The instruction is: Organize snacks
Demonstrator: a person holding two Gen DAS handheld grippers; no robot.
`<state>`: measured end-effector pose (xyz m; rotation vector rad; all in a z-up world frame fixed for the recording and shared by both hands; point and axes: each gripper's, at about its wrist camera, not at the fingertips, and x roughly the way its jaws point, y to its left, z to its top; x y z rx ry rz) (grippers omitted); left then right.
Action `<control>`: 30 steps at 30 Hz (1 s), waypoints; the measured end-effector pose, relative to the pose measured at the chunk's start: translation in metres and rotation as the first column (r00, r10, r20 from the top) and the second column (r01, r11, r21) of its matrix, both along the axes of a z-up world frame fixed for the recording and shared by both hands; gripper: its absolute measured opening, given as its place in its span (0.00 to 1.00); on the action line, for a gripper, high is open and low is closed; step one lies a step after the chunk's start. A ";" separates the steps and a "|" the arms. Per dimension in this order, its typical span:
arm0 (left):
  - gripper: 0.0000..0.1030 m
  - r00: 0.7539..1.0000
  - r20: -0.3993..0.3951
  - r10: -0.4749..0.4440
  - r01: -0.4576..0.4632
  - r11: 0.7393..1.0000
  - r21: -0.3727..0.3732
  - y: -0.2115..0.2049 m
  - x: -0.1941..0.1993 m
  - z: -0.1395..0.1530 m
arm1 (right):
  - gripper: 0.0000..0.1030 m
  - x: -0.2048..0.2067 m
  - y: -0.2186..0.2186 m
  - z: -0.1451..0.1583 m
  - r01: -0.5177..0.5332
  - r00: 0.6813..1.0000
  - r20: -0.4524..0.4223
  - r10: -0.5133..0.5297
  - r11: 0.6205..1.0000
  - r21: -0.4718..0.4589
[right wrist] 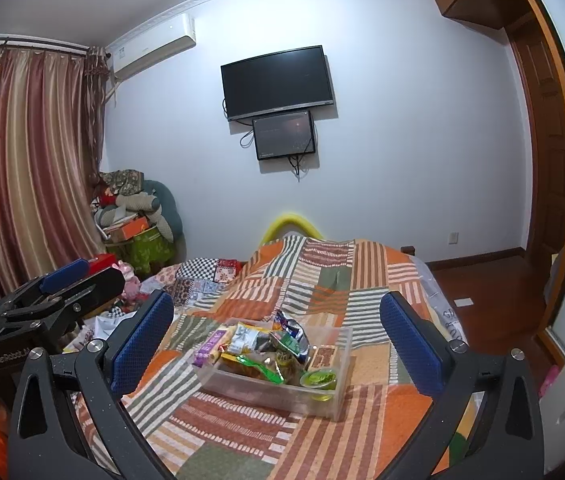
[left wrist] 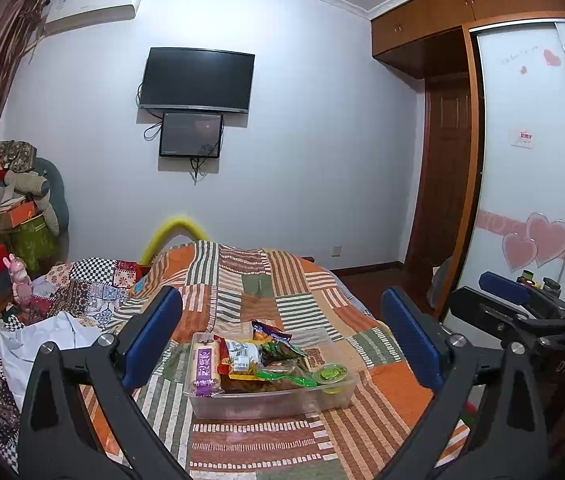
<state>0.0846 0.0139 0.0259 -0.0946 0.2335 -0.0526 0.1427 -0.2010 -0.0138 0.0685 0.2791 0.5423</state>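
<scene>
Where lettering shows, left gripper (right wrist: 70, 276) reads "GenRobot.AI".

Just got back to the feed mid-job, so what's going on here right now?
A clear plastic bin full of snack packets sits on the patchwork bedspread. Both tongs, left and right, are wide open with nothing between them, hanging just short of the bin. A purple-labelled pack lies at one end, a small green cup at the other. No loose snacks show on the bed.
</scene>
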 end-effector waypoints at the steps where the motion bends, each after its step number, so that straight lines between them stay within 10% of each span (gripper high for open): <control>1: 0.98 1.000 -0.001 0.000 0.000 1.000 -0.002 0.000 0.000 0.000 | 1.00 0.000 0.000 0.000 -0.001 1.000 -0.001 0.001 1.000 0.000; 30: 1.00 1.000 -0.018 -0.005 0.004 1.000 -0.021 0.001 0.003 -0.005 | 1.00 0.001 -0.002 -0.003 -0.004 1.000 -0.013 0.004 1.000 -0.001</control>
